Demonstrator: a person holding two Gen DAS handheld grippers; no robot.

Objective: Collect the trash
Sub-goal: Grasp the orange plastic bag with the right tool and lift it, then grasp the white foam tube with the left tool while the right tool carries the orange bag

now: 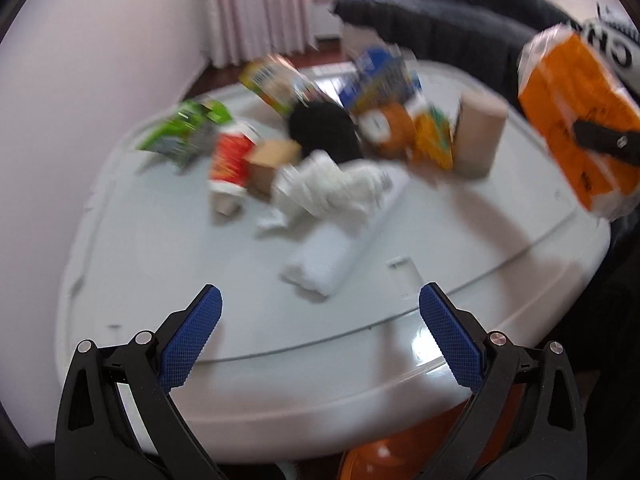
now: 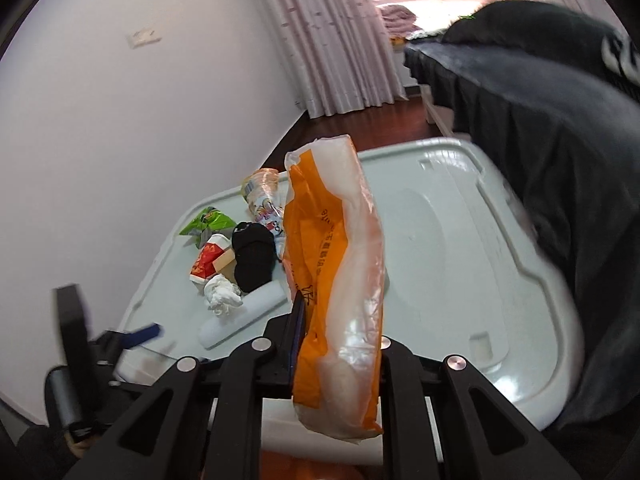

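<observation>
My right gripper [image 2: 310, 316] is shut on an orange and clear plastic bag [image 2: 340, 272], held upright above the white table [image 2: 440, 216]. In the left wrist view the same orange bag [image 1: 576, 120] hangs at the right with a dark finger [image 1: 604, 142] clamped on it. My left gripper [image 1: 320, 308] stands open over the table's near edge, with nothing between its blue pads. Trash lies across the table: a crumpled white tissue [image 1: 332, 188], a white roll [image 1: 324, 264], a red cup [image 1: 230, 160], a green wrapper [image 1: 184, 130], a black cloth [image 1: 324, 128], and cartons.
A dark padded seat [image 2: 540, 128] stands behind the table at the right. Something orange [image 1: 400, 456] shows below the table's near edge. A white wall [image 2: 120, 120] runs along the left, with pink curtains [image 2: 332, 40] at the back. The left wrist view is motion-blurred.
</observation>
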